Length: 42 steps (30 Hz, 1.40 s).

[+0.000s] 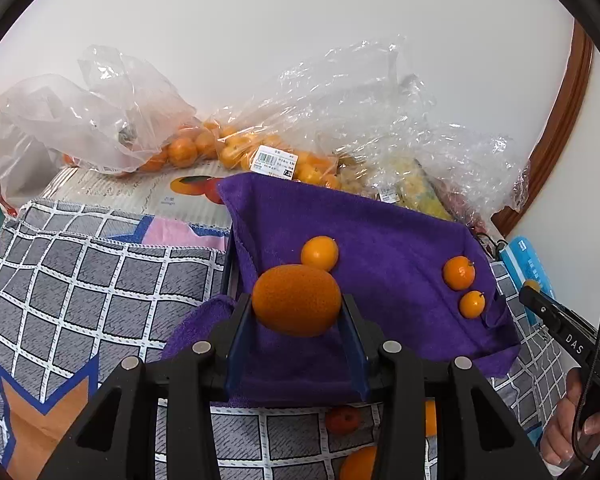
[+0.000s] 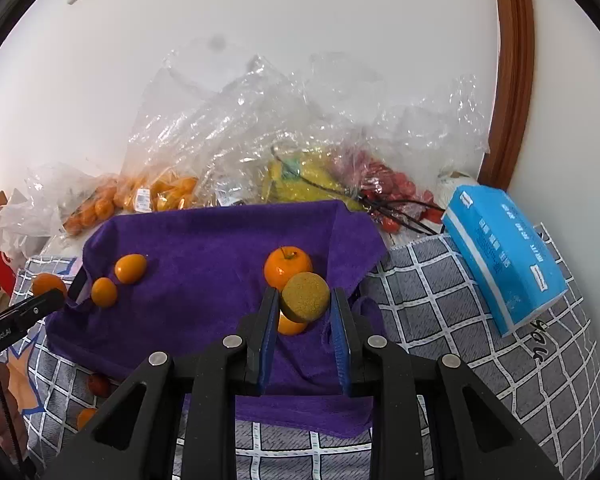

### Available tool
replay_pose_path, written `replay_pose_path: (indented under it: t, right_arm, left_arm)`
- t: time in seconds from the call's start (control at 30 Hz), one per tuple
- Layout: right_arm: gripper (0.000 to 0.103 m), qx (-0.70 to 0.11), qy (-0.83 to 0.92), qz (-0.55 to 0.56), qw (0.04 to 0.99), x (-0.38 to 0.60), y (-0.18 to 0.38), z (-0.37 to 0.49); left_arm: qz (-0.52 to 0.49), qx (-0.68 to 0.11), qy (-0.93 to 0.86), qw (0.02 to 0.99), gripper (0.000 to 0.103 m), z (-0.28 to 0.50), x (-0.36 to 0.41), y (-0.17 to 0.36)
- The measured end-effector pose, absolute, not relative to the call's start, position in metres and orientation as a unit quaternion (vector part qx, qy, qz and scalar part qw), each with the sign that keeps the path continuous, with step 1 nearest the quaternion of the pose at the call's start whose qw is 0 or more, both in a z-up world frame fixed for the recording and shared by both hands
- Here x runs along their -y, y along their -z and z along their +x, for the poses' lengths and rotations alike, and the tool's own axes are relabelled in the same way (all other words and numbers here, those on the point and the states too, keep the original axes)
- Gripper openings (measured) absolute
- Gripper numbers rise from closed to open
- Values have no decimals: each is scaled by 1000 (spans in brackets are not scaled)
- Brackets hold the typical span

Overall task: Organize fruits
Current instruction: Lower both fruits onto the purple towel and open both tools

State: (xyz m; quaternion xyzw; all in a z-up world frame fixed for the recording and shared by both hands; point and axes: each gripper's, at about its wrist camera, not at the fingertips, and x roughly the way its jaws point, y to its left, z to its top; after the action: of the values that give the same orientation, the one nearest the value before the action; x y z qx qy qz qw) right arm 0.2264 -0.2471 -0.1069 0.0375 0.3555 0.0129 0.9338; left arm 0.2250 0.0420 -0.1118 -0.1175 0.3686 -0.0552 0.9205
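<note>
While our left gripper (image 1: 296, 308) is clamping a large orange (image 1: 296, 300) over the purple towel (image 1: 380, 232), our right gripper (image 2: 305, 304) is gripping a rough yellowish ball (image 2: 305, 297) just in front of an orange with a stem (image 2: 286, 270). Small oranges (image 1: 459, 273) are lying farther out on the towel, with bagged fruit (image 1: 236, 148) behind.

- The left gripper (image 1: 297, 312) has a black plastic frame with angular cut-out arms and blue translucent fingers (image 1: 236, 344).
- Four round silver bolt heads sit across its frame.
- The right gripper (image 2: 305, 312) is built the same (black frame, blue fingers (image 2: 342, 344), silver bolts).
- Its handle carries white "DAS" lettering and a thin black cable.
- A bare hand (image 1: 576, 428) grips that handle; no sleeve shows.
</note>
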Motion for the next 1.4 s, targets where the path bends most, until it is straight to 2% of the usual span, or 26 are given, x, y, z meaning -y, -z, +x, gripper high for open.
replay_pose_path:
  t: [1.4]
  right_arm:
    - [26, -420, -50, 19, 906, 222, 160, 248]
  left_arm:
    - [-124, -401, 62, 905, 40, 244, -37, 137]
